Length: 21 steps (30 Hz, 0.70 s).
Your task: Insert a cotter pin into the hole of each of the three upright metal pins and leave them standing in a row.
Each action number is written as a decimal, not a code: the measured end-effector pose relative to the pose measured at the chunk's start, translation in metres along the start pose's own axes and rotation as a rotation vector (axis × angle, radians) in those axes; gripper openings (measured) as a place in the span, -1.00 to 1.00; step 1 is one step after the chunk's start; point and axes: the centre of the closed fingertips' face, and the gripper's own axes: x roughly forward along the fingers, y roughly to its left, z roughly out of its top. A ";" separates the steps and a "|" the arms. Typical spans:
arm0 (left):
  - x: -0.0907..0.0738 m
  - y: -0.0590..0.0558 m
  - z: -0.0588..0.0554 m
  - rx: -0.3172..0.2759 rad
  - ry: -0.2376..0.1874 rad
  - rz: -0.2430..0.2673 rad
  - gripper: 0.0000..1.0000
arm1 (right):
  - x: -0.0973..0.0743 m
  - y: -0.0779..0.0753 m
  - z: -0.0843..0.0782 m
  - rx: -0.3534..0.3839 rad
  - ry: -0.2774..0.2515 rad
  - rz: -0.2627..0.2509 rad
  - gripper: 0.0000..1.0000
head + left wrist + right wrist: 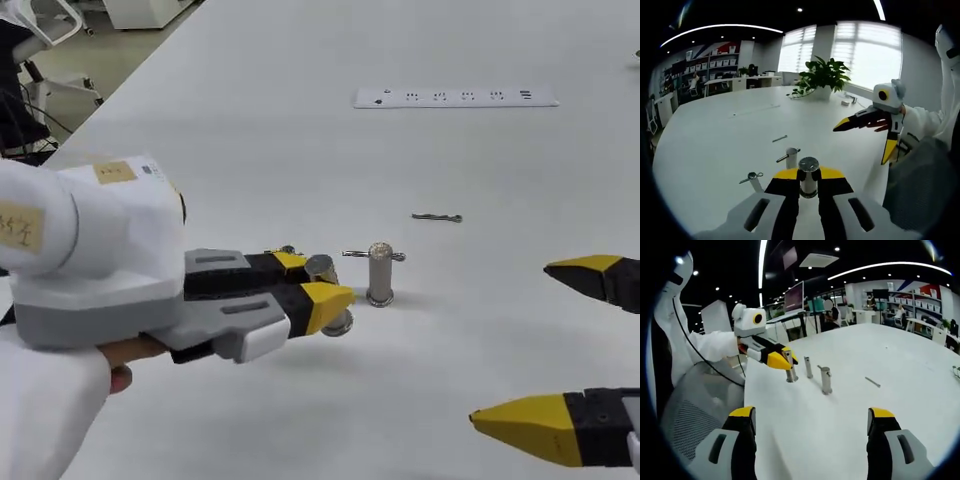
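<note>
The left gripper's [318, 283] fingers are clenched on a pin [808, 177], upright with its base at the worktop [300, 150]. Just beside it stands a second pin [380, 272] with a cotter through its top, and a third pin [808, 367] stands near. A loose cotter [437, 217] lies farther off. The right gripper [560, 350] hovers well apart, fingers spread wide.

You're working in an open-plan office. Your wide white desk [300, 120] carries a power strip [455, 97] at 1 o'clock, and an office chair [35, 45] stands at 10 o'clock. Around you are a potted plant [822, 77] before windows [867, 52] with blinds, stocked shelves [715, 62], monitors [794, 297] and ceiling strip lights [761, 260].
</note>
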 end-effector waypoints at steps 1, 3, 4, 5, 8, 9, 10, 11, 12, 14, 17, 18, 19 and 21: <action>0.001 -0.002 -0.002 0.006 0.001 -0.003 -0.81 | 0.000 0.001 0.000 0.001 -0.001 0.000 0.81; 0.002 -0.003 -0.006 0.010 0.001 -0.004 -0.81 | 0.000 0.002 0.001 0.003 -0.004 0.001 0.81; 0.003 -0.002 -0.008 0.012 0.004 -0.003 -0.81 | 0.001 0.003 0.001 0.003 -0.004 0.004 0.81; 0.004 -0.002 -0.010 0.008 0.011 -0.002 -0.81 | 0.001 0.004 0.001 0.002 -0.003 0.005 0.81; 0.005 -0.001 -0.017 0.011 0.025 -0.001 -0.81 | 0.000 0.005 0.000 -0.001 -0.001 0.007 0.81; 0.006 -0.001 -0.019 0.015 0.028 -0.002 -0.81 | 0.000 0.006 -0.001 0.000 0.000 0.008 0.81; 0.006 -0.001 -0.020 0.012 0.030 -0.001 -0.81 | 0.000 0.006 -0.001 0.000 0.000 0.008 0.80; 0.006 -0.001 -0.022 0.006 0.034 0.001 -0.81 | -0.001 0.006 -0.001 0.000 0.000 0.008 0.80; 0.006 0.000 -0.025 0.007 0.041 0.004 -0.81 | -0.001 0.006 -0.002 0.001 0.000 0.006 0.80; 0.007 0.001 -0.029 0.016 0.056 0.011 -0.81 | -0.001 0.007 -0.003 0.003 0.000 0.004 0.80; 0.009 0.001 -0.035 0.015 0.076 0.012 -0.81 | -0.001 0.008 -0.004 0.005 0.000 0.005 0.79; 0.010 0.001 -0.037 0.019 0.080 0.014 -0.81 | -0.001 0.008 -0.005 0.007 0.002 0.003 0.79; 0.010 0.001 -0.038 0.024 0.082 0.014 -0.81 | -0.001 0.007 -0.005 0.008 0.003 0.000 0.78; 0.011 0.002 -0.039 0.025 0.084 0.017 -0.81 | -0.002 0.007 -0.005 0.010 0.002 -0.002 0.78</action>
